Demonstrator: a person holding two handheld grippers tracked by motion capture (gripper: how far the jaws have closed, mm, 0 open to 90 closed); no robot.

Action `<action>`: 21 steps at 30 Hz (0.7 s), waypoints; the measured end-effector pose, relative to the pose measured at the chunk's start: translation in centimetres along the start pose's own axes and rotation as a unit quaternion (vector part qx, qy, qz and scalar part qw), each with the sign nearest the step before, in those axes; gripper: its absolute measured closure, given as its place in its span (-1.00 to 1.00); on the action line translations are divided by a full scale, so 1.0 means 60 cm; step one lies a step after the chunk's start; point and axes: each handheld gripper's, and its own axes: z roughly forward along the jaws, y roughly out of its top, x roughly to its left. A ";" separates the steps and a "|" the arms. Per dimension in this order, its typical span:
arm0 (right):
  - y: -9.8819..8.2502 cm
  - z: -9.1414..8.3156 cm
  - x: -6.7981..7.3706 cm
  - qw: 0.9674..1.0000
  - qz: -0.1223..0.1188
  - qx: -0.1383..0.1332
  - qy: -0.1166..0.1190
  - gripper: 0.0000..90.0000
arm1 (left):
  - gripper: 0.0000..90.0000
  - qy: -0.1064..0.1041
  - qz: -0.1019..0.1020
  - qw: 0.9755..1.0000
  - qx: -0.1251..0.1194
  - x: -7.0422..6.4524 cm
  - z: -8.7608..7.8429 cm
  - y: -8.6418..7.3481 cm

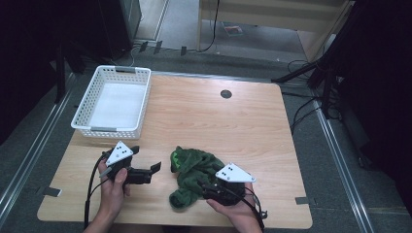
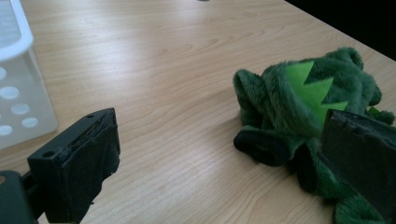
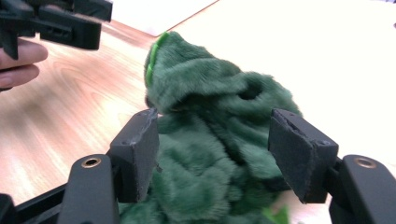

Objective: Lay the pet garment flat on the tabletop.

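From the high view, a fluffy green toy [image 1: 192, 175] lies on the wooden table [image 1: 223, 126], near the front edge. A white basket [image 1: 114, 102] sits at the far left corner, well apart from the toy. The left gripper [image 1: 154, 167] is just beside the toy, and the right gripper [image 1: 208, 188] is at the toy's near side.

In the left gripper view, the jaws are spread wide over the table, and the toy [image 2: 299, 107] lies by the right jaw.

In the right gripper view, the jaws are spread with the toy [image 3: 210, 140] between them, not pinching it
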 end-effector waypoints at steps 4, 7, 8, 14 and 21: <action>0.022 0.017 0.002 1.000 -0.016 -0.006 -0.008 -0.36 | -1.00 -0.005 0.004 1.000 0.001 -0.001 0.003 -0.001; 0.040 0.035 0.005 0.999 -0.031 -0.011 -0.008 -0.38 | -1.00 -0.007 0.004 1.000 0.006 -0.001 0.008 -0.003; 0.049 0.048 0.005 0.999 -0.039 -0.006 0.000 -0.43 | -1.00 -0.008 0.004 1.000 0.007 -0.001 0.008 -0.004; 0.078 0.133 -0.018 0.996 -0.064 0.059 -0.003 0.88 | -1.00 -0.017 0.009 1.000 0.013 -0.005 0.014 -0.009; 0.106 0.130 -0.126 0.991 0.064 -0.010 -0.118 0.21 | -1.00 -0.027 0.005 0.999 0.021 -0.009 0.021 -0.009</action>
